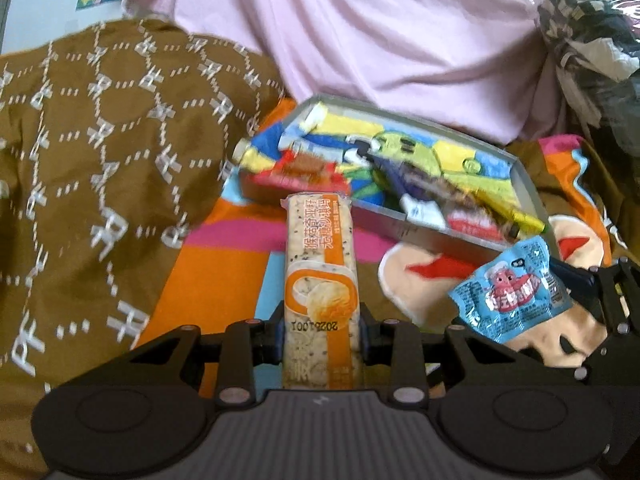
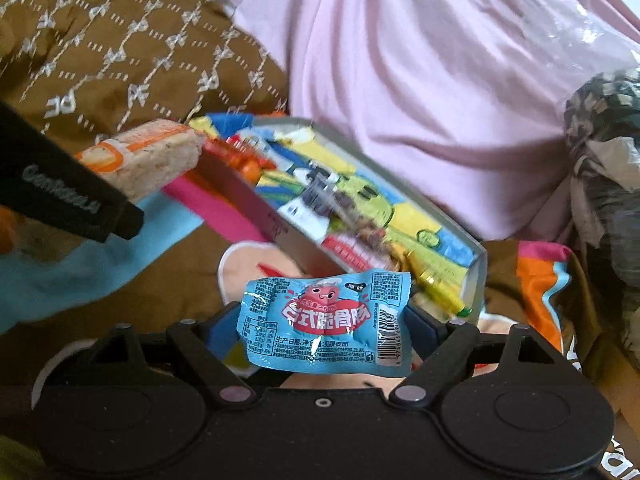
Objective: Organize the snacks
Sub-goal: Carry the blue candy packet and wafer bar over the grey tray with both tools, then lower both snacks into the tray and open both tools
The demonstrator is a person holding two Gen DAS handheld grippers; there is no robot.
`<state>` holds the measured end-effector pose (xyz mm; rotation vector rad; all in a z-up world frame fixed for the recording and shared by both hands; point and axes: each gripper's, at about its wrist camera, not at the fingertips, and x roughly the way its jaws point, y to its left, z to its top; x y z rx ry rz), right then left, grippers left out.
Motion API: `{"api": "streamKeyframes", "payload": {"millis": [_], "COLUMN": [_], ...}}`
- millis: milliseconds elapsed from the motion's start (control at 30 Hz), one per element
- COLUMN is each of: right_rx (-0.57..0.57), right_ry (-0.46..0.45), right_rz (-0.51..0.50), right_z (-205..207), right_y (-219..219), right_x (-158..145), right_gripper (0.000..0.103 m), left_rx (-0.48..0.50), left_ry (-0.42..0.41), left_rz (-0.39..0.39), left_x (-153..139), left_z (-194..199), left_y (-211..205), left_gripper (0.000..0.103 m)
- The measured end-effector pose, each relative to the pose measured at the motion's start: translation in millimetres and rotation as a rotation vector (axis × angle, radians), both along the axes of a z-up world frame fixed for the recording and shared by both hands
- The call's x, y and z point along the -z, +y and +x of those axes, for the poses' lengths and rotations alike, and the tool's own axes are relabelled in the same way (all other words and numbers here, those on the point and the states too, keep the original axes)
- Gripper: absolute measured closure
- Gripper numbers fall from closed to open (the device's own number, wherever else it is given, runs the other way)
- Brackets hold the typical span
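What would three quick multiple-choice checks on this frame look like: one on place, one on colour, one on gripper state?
1. Where is the shallow grey cardboard box of snacks?
A. On the patterned blanket, beyond both grippers
B. Inside a drawer
C. On a bare wooden floor

2. What colour is the small crinkly plastic packet at the right gripper?
A. Green
B. Light blue
C. Black

3. What is the left gripper doing?
A. Open, nothing between its fingers
B. Closed on the long orange-and-cream wrapped snack bar
C. Closed on a spoon

Answers: 1 A, the box lies on the colourful blanket ahead in both views. 2 B, the wrapper is light blue with a pink cartoon. 3 B, the pads press the bar's sides in the left wrist view.
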<state>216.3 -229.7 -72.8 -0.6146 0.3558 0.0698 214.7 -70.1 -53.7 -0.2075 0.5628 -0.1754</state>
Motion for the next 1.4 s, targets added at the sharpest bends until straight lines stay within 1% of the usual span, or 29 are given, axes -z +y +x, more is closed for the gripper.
{"api": "streamKeyframes", "payload": {"millis": [133, 233, 333, 400, 500, 633, 700, 800, 900, 1000, 1167, 1400], "right_rx": [0.0, -0.006, 0.0, 0.012, 0.038, 0.056, 0.061, 0.066, 0.081, 0.087, 0.079, 0.104], "right_ry": [-0.055, -0.12, -0.173, -0.193, -0.212, -0.212, -0.203, -0.19, -0.171, -0.139, -0.12, -0.099], "right_rz": [0.049, 0.057, 0.093, 0.117, 0.185, 0.276, 0.33, 0.369, 0.402, 0.434, 0.462, 0.5], "right_z": [7, 14, 27, 36, 54, 82, 96, 112, 125, 134, 140, 144], "right_y": [-6, -9, -15, -18, -23, -31, -37, -42, -48, -50, -49, -54], "right_x": [-10, -20, -30, -36, -45, -53, -53, -47, -37, -32, -27, -24], "right_gripper": [0.018, 0.018, 0.018, 0.018, 0.018, 0.018, 0.018, 0.018, 0.018, 0.017, 0.016, 0.013], "left_rx": [0.004, 0.021, 0.028, 0.024, 0.024, 0.027, 0.023, 0.009, 0.004, 0.002, -0.003, 0.013], "left_ry": [-0.04, -0.063, -0.075, -0.079, -0.087, -0.087, -0.067, -0.027, -0.008, 0.002, 0.01, 0.031], "left_rz": [0.012, 0.036, 0.051, 0.056, 0.076, 0.109, 0.101, 0.092, 0.114, 0.118, 0.127, 0.133], "left_x": [-22, -39, -51, -57, -65, -67, -67, -62, -55, -48, -38, -33], "left_z": [14, 31, 50, 67, 92, 125, 143, 167, 181, 189, 195, 198], "left_y": [-6, -13, -21, -27, -37, -50, -54, -57, -61, -63, -68, -73], "left_gripper": [0.067, 0.067, 0.067, 0.067, 0.067, 0.067, 0.067, 0.067, 0.067, 0.067, 0.067, 0.066]}}
